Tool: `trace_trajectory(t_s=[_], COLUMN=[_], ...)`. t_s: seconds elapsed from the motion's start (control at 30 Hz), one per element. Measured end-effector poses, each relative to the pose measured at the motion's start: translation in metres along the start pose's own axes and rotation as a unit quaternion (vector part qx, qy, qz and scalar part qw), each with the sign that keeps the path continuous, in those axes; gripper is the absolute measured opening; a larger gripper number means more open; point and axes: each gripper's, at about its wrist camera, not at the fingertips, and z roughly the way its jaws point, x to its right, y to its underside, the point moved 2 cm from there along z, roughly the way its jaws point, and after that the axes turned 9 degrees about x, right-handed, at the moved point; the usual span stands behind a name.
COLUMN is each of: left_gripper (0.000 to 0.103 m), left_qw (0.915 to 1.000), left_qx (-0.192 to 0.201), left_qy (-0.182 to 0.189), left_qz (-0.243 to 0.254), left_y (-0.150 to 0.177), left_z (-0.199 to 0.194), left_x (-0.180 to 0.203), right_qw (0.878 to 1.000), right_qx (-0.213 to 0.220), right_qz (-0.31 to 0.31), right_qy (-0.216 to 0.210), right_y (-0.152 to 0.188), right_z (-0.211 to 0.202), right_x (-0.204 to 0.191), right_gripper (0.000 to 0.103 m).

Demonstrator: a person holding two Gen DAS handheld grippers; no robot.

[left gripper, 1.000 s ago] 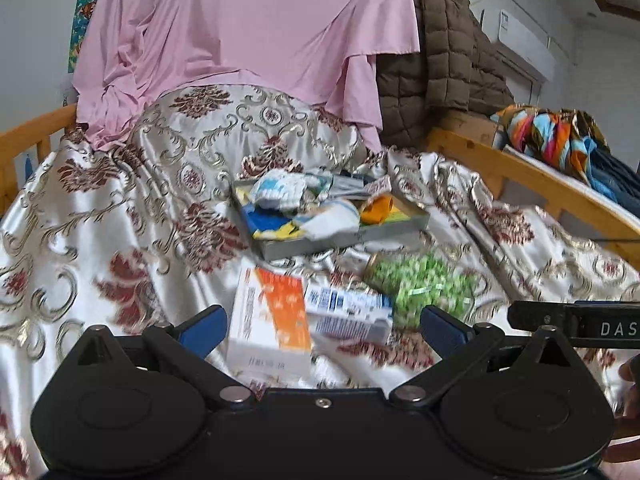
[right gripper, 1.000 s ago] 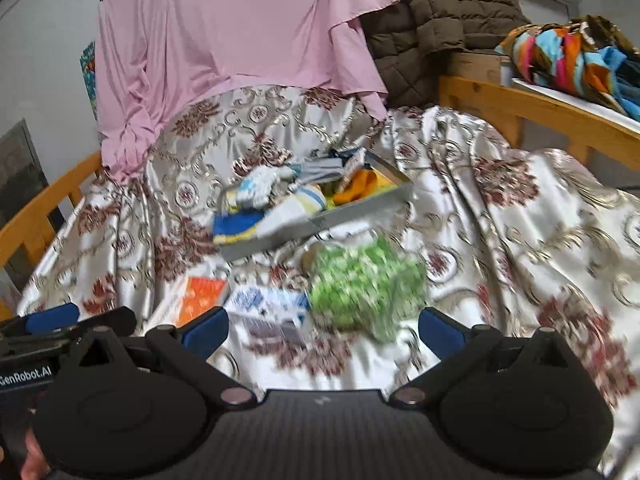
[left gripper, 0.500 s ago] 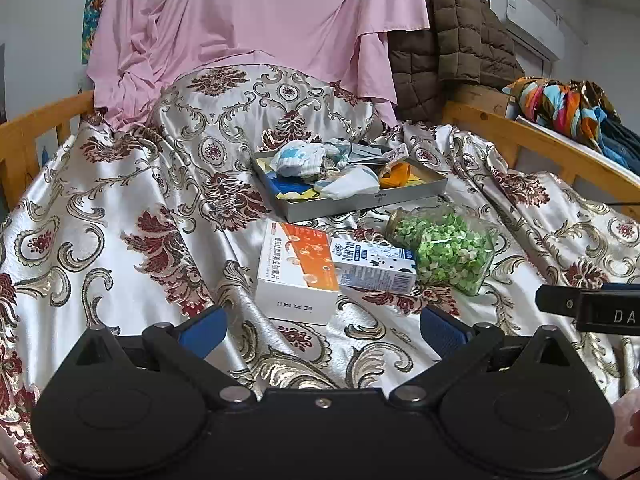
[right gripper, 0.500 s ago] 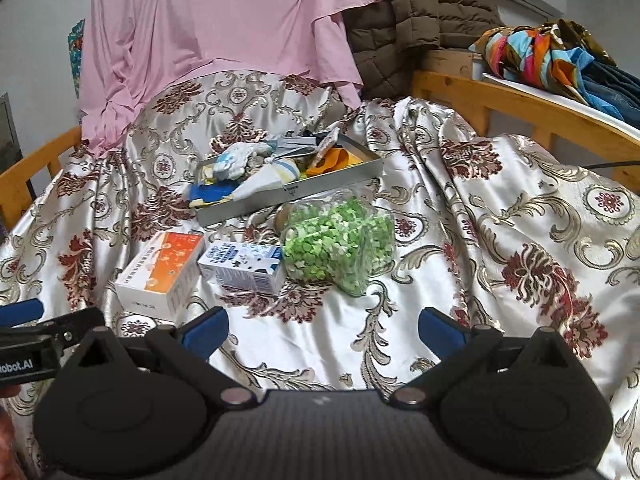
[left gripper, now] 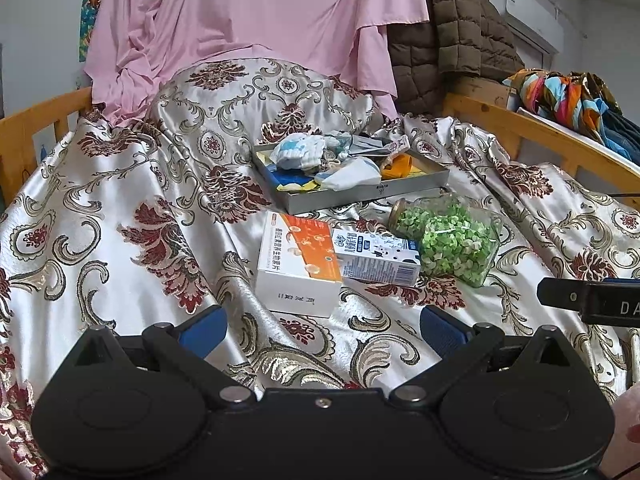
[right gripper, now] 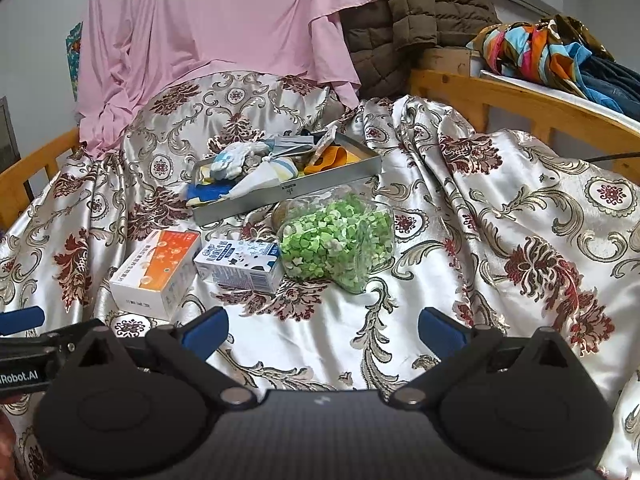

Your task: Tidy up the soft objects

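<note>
Both hand-held grippers, left (left gripper: 322,326) and right (right gripper: 323,326), gape empty; ahead, the tray's (left gripper: 360,196) limp, light cloths (left gripper: 298,152) suit a bunched-fold pinch

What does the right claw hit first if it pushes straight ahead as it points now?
Probably the clear jar of green pieces, lying on its side between the open right claw and the metal tray. Only bare bedspread precedes it; depth uncertain.
</note>
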Motion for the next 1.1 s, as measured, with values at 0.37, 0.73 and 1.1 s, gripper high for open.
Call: trace_trajectory(t_s=[0.37, 0.73, 1.1], left_gripper=[0.102, 0.102, 0.102], left_qw=[1.0000, 1.0000, 1.0000], left_qx=[0.002, 0.004, 0.003], left_qy=[-0.002, -0.002, -0.003], left_qz=[-0.006, -0.004, -0.004], left_y=[-0.0003, -0.0008, 0.0000], left_z=[-0.0005, -0.0012, -0.0013], left_x=[-0.0009, -0.0005, -0.0003], right_qw=[1.000, 1.000, 1.000], right_qx=[0.000, 0.000, -0.003], right_qz=[-0.004, -0.007, -0.008], right_qy=[0.002, 0.004, 0.004], right_y=[0.0017, 0.0028, 0.0028], right_z=[0.0005, 0.0001, 0.0007], right_x=[-0.0007, 0.0000, 0.0005], right_gripper=[0.103, 0.103, 0.103])
